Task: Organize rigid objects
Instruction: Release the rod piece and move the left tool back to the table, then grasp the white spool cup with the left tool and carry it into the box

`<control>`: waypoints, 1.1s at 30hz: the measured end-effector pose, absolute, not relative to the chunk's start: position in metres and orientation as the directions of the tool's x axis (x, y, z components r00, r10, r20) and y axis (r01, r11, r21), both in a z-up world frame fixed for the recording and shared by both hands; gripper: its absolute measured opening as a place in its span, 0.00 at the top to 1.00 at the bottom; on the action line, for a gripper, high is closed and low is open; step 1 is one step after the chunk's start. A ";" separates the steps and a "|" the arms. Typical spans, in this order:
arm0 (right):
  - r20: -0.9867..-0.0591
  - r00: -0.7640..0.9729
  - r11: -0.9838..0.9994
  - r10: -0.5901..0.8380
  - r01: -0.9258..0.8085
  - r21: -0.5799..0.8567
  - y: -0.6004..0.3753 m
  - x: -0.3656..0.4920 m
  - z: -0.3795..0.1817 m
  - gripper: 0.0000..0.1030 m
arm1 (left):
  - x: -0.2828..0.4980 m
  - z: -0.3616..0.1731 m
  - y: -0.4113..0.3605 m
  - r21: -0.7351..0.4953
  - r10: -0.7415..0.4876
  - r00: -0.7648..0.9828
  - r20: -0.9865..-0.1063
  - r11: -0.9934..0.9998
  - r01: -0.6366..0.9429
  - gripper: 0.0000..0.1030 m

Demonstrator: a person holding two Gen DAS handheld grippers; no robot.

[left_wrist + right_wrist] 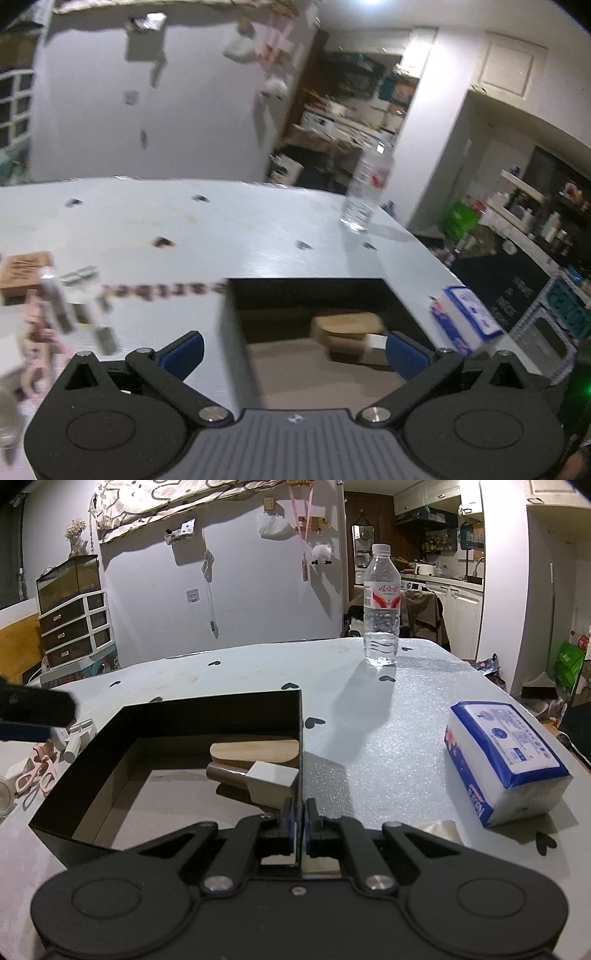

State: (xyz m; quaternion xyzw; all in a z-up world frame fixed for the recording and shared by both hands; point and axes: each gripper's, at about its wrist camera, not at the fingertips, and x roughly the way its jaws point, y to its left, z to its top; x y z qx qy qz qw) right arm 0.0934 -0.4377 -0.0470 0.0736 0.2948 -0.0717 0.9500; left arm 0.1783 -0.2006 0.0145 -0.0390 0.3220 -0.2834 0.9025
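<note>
1. Left wrist view: the left tool (294, 350) sits at the bottom centre with its blue-padded fingers (183, 353) spread wide and nothing between them. The picture is motion-blurred.
2. Just above the tool is the open black box (306, 291), resting on the pale table (229, 225). Inside it, at centre right, lie a wooden block (347, 324) and a small white block (375, 341).
3. At the left edge a brown card box (24, 271) and some small pale pieces (79, 295) lie on the table, too blurred to name. A water bottle (367, 184) stands upright at upper right, and a blue-and-white tissue pack (467, 317) lies at right.
4. Right wrist view: the right tool (299, 821) is at bottom centre, its fingers pressed together on the right wall of the black box (170, 716), at the wall's near end.
5. Inside the box, against that wall, are the wooden block (255, 751), a brown cylinder (225, 775) and the white block (273, 782).
6. Left of the box lie pink clips (37, 771) and small white pieces (79, 734), with the left tool (35, 705) dark above them. The water bottle (381, 605) stands at upper centre; the tissue pack (502, 757) lies at right.
</note>
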 end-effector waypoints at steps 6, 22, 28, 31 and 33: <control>-0.571 0.816 0.979 -0.094 0.180 0.096 -0.437 0.093 -0.047 0.95 | 0.174 0.006 -0.156 -0.193 -0.427 0.729 -0.534 0.902 0.387 0.00; -0.573 0.812 0.978 -0.108 0.191 0.086 -0.435 0.093 -0.046 0.95 | 0.177 -0.019 -0.057 -0.168 -0.182 0.836 -0.518 0.980 0.110 0.03; -0.577 0.809 0.979 -0.115 0.192 0.074 -0.434 0.094 -0.045 0.95 | 0.184 -0.029 -0.037 -0.167 -0.183 0.818 -0.546 0.980 0.108 0.25; -0.581 0.805 0.979 -0.120 0.192 0.063 -0.433 0.096 -0.045 0.95 | 0.188 -0.036 -0.030 -0.155 -0.165 0.807 -0.568 0.984 0.092 0.32; -0.583 0.803 0.979 -0.123 0.193 0.060 -0.432 0.097 -0.045 0.95 | 0.189 -0.040 -0.026 -0.141 -0.141 0.804 -0.578 0.987 0.072 0.34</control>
